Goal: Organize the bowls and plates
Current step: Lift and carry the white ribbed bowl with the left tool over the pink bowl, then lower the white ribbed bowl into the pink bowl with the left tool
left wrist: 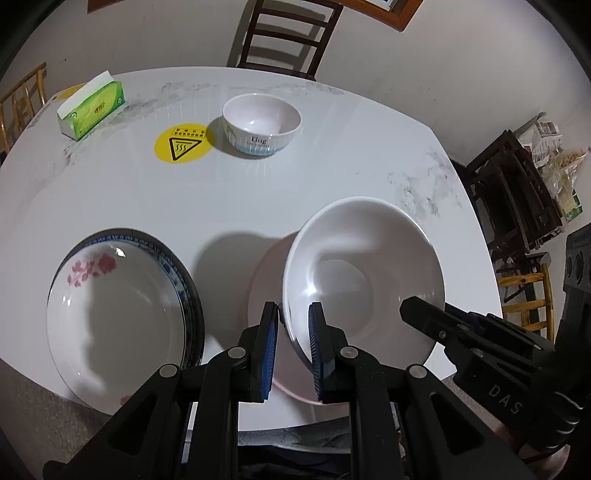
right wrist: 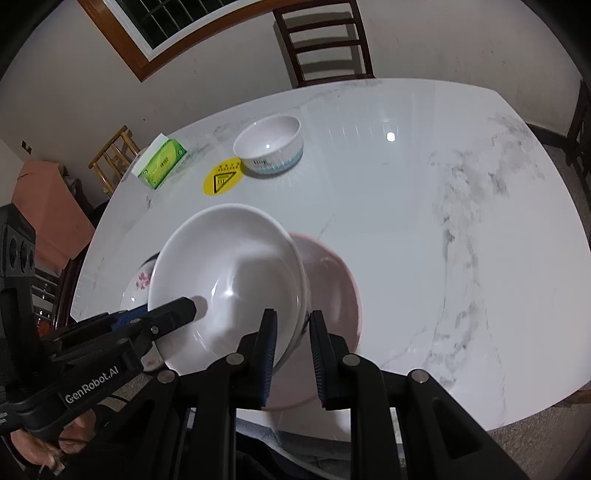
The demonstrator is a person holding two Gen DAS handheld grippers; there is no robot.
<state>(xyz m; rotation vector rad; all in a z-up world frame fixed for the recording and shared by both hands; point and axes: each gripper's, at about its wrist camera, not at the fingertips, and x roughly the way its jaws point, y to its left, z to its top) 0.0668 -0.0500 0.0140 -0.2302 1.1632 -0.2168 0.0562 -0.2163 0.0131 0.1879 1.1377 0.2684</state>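
Nearest you, both of your grippers clamp the same large white bowl (left wrist: pixel 364 273) from opposite sides. Your left gripper (left wrist: pixel 293 345) has its blue pads closed on the bowl's left rim: one finger sits inside the wall, the other outside. Your right gripper (right wrist: pixel 293 349) pinches the right rim in the same way, one pad within, one without. In each wrist view the other gripper's black finger reaches in over the far rim.

The bowl is held above the table, tilted, its hollow facing the cameras. Directly beneath it, partly covered, lies a pink plate (left wrist: pixel 266 280) on the white marble table (left wrist: pixel 332 177).

Just left of that, near the table's front edge, rests a stack of plates (left wrist: pixel 118 317): the top one white with pink flowers, a blue-patterned rim showing under it. It stands apart from the held bowl.

Farther out, near the table's middle, a small white bowl (left wrist: pixel 262 125) with blue printing stands upright beside a yellow round warning sticker (left wrist: pixel 181 144). Beyond those to the left lies a green tissue box (left wrist: pixel 92 107). A dark wooden chair (left wrist: pixel 288 33) stands behind the table's far edge.
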